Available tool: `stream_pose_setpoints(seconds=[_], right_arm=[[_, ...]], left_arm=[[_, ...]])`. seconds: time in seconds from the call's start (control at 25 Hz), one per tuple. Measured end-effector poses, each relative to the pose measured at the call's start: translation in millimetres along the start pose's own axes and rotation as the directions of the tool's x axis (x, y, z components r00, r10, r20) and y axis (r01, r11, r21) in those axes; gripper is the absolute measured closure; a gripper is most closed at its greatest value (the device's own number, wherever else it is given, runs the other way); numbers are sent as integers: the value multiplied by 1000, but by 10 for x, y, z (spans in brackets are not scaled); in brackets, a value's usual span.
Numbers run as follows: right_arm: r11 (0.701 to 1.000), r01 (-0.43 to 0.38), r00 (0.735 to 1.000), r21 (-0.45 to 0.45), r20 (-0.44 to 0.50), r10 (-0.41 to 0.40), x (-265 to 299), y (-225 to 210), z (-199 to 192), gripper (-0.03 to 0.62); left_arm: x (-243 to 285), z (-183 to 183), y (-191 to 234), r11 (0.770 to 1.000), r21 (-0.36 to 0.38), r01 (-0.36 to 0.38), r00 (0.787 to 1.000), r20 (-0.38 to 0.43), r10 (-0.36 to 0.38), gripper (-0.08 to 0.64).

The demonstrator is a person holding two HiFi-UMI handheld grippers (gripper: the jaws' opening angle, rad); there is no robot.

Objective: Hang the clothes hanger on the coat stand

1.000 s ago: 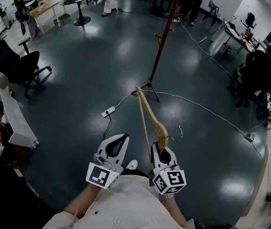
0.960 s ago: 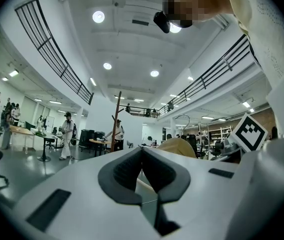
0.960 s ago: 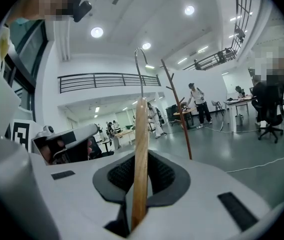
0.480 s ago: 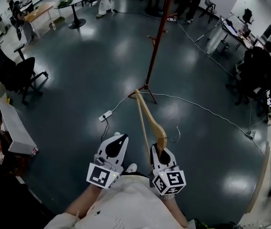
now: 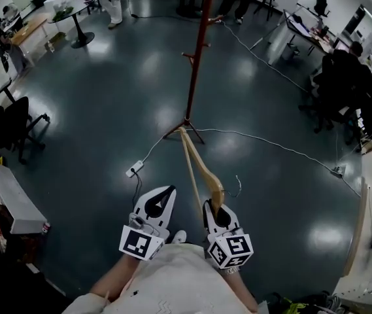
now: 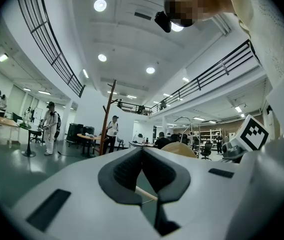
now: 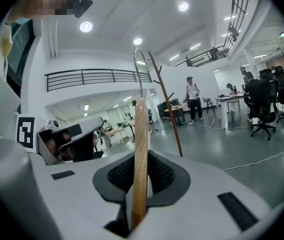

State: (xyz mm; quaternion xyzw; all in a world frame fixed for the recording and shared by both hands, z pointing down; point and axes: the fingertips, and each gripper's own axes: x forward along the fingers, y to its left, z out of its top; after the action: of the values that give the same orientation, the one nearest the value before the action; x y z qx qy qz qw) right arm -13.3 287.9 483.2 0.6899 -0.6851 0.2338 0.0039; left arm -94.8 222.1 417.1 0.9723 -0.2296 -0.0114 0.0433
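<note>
- Lower centre of head view: right gripper (image 5: 213, 209) jaws narrow, clamped on one end of the wooden clothes hanger (image 5: 202, 169), which juts ahead toward frame centre.
- Left gripper (image 5: 159, 201) just beside it, jaws together, empty.
- Coat stand (image 5: 195, 57) at upper centre, not reached yet.
- Judged step: carry in. Keep a firm grip, lift the hook (image 7: 138, 49) above a peg, then lower it on.

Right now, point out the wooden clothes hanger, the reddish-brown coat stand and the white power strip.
wooden clothes hanger (image 5: 206, 171), head view, curved shoulder
reddish-brown coat stand (image 5: 192, 84), head view, pole
white power strip (image 5: 133, 169), head view, casing
</note>
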Motion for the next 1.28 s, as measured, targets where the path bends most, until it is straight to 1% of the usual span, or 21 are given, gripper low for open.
stream_pose_setpoints(seconds=[0.12, 0.2, 0.28, 0.36, 0.48, 0.68, 0.84, 0.96, 1.04, 1.16, 1.24, 1.28], right_arm=[[1000, 4, 1000, -3, -6, -4, 292, -7, 86, 534], [1000, 7, 1000, -7, -10, -7, 506, 19, 155, 535], [1000, 15, 1000, -4, -14, -15, 714, 9, 244, 535], [1000, 24, 1000, 3, -16, -24, 896, -11, 330, 535], [999, 38, 999, 20, -24, -37, 1172, -17, 410, 534], [998, 60, 998, 38, -39, -58, 1674, -19, 557, 535], [997, 56, 998, 44, -21, -55, 2036, 74, 707, 534], [997, 59, 998, 49, -15, -58, 2255, 181, 747, 535], [997, 65, 998, 43, -20, -64, 2393, 263, 744, 534], [997, 66, 997, 40, -32, -65, 2520, 319, 743, 534], [996, 70, 997, 48, -41, -68, 2568, 266, 767, 535], [996, 76, 996, 48, -46, -73, 2585, 233, 772, 535]], left_arm=[[199, 35, 280, 1000, -25, -1, 1000, 14, 1, 548], [313, 35, 503, 1000, -17, 8, 1000, 1, -8, 548], [475, 105, 702, 1000, -25, 16, 1000, 13, -15, 548], [638, 177, 864, 999, -37, 30, 999, 27, -29, 548], [813, 196, 1096, 998, -28, 65, 998, 16, -64, 548], [1076, 267, 1522, 996, -47, 81, 996, 30, -80, 548], [1233, 328, 1900, 994, -50, 97, 995, 30, -96, 548], [1310, 377, 2180, 993, -53, 109, 993, 52, -106, 548], [1333, 372, 2365, 992, -51, 115, 992, 51, -112, 548], [1364, 431, 2507, 991, -70, 118, 991, 76, -113, 548], [1421, 411, 2486, 989, -70, 134, 989, 68, -129, 548], [1453, 406, 2462, 987, -86, 137, 989, 73, -131, 548]])
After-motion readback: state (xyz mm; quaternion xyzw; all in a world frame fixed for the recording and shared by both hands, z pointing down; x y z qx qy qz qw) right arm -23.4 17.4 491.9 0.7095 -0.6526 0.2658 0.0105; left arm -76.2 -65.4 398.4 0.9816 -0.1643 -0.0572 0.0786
